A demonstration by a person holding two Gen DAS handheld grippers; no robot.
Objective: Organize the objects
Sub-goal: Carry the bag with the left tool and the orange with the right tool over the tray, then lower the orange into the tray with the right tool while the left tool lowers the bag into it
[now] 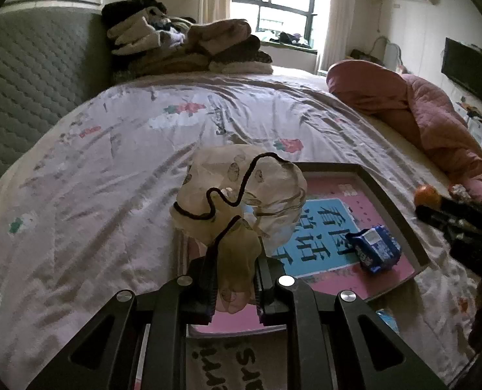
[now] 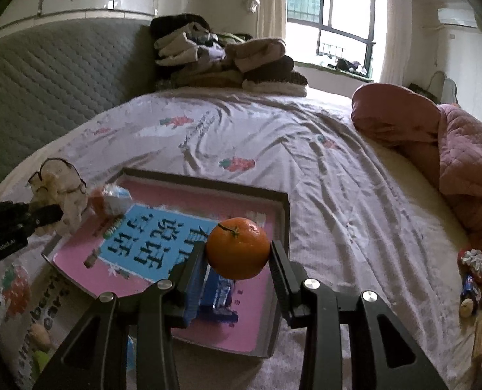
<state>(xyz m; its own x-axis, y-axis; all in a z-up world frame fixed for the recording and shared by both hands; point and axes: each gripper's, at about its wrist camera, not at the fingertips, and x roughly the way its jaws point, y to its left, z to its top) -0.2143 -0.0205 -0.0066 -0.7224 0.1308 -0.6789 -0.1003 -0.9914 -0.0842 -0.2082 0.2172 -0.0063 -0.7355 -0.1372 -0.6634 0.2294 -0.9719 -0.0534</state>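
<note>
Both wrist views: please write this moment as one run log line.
left gripper: shut on cloth pouch | right gripper: shut on orange | both over tray

Daylight floods in through the far window (image 1: pixel 273 3), blown out white; the room stays dim; fisheye bends the edges, dark corners; slight softness throughout.

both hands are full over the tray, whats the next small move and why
Probably lower the right gripper and release the round orange tangerine onto the shallow grey tray: its jaws clamp the fruit just above the pink liner, clear of the blue snack packet.
</note>
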